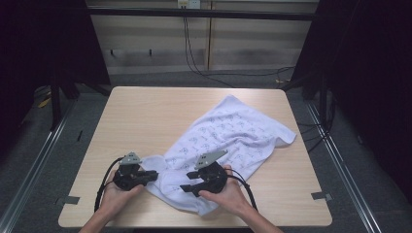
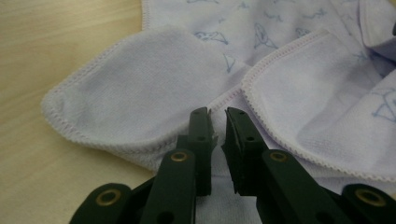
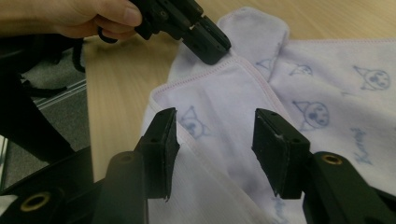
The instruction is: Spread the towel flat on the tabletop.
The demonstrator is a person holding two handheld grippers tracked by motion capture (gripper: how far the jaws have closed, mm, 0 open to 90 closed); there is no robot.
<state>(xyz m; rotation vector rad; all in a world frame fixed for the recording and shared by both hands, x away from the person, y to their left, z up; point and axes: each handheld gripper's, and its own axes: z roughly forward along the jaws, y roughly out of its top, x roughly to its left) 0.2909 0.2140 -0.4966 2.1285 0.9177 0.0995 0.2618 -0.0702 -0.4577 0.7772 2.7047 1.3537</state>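
A pale lilac towel [image 1: 228, 141] with small printed figures lies crumpled on the wooden surface [image 1: 145, 116], going from the near middle to the far right.

The left hand-held gripper [image 1: 151, 175] is at the towel's near left corner. In the left gripper view its jaws are almost together, with only a thin gap, and a hemmed edge of the cloth [image 2: 154, 88] sits at their tips; I cannot tell if they really pinch it.

The right hand-held gripper [image 1: 187, 181] is over the near part of the towel. In the right gripper view its jaws stand wide apart, released, with a folded layer of the cloth [image 3: 219, 116] lying between them. They hold nothing.
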